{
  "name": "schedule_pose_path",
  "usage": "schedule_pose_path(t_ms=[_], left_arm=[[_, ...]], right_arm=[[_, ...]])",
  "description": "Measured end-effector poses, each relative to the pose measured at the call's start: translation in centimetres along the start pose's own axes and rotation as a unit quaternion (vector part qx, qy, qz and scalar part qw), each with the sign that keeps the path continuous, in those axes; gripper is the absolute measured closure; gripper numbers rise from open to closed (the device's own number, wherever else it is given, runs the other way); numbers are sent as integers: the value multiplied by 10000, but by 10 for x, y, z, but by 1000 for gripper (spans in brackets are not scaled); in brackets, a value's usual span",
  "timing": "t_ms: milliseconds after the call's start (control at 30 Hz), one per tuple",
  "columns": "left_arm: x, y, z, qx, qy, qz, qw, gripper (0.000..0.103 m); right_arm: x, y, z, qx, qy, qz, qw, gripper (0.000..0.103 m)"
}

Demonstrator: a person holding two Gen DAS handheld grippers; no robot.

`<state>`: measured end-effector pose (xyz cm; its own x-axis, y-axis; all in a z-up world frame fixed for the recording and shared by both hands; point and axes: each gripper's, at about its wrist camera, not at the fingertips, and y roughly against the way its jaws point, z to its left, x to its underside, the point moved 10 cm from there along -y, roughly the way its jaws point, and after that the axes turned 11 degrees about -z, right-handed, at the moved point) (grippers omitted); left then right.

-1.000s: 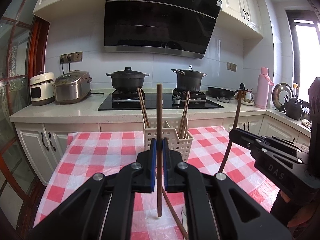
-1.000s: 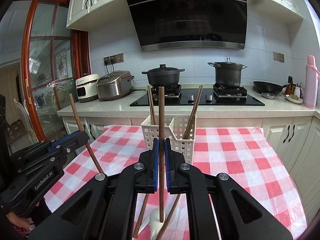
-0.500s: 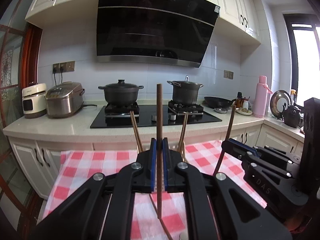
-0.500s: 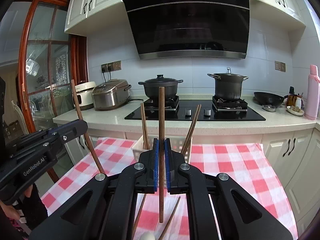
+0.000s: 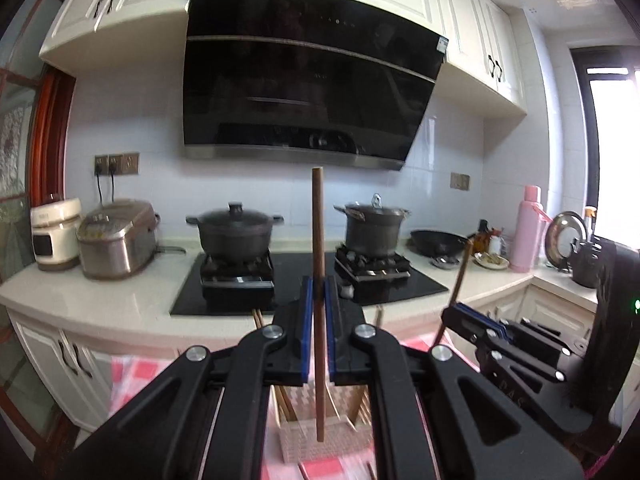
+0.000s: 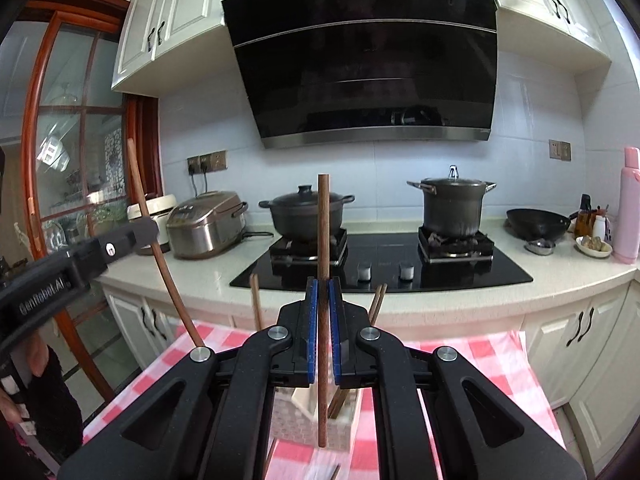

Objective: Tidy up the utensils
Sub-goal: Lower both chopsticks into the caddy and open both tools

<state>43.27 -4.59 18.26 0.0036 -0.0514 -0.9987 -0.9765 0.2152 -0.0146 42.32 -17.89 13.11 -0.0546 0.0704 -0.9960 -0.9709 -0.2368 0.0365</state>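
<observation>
My left gripper [image 5: 317,292] is shut on a brown wooden chopstick [image 5: 318,248] held upright; its lower tip hangs just above the white slotted utensil basket [image 5: 320,438]. My right gripper [image 6: 323,292] is shut on a second upright chopstick [image 6: 323,240] above the same basket [image 6: 308,420]. Several chopsticks [image 6: 255,300] stand in the basket. The right gripper [image 5: 460,314] shows at the right of the left wrist view. The left gripper [image 6: 150,230] shows at the left of the right wrist view.
The basket stands on a red and white checked tablecloth [image 6: 480,360]. Behind it runs a counter with a black hob [image 6: 384,268], two dark pots [image 6: 306,212], rice cookers [image 6: 206,222] and a pink bottle [image 6: 629,204]. White cabinets [image 6: 580,332] stand below.
Both grippers have risen and moved forward over the basket with their chopsticks. The basket now lies low between the fingers, and the view shows more of the hood and wall.
</observation>
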Motion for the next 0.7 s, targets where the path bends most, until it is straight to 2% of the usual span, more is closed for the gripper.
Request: schedule_pose_path(t_ms=[133,233,467,700], left_arm=[[-12,-25,7,-95,33,-73,9999,97],[-6,-45,16,-202,94,-16,9997,97],[44,-85,31,-195,319,472,9982,97],[102,-103,30,-94,302,1034,9941,97]], right_arm=[[-9,-18,-6,35,-39,-65,10000,96],[-3,-35,-7,52,41,-17,10000,96],[36,-62,-16,112,12,371,9992,96],[75,-78,-17,35,-44,881,9961,96]])
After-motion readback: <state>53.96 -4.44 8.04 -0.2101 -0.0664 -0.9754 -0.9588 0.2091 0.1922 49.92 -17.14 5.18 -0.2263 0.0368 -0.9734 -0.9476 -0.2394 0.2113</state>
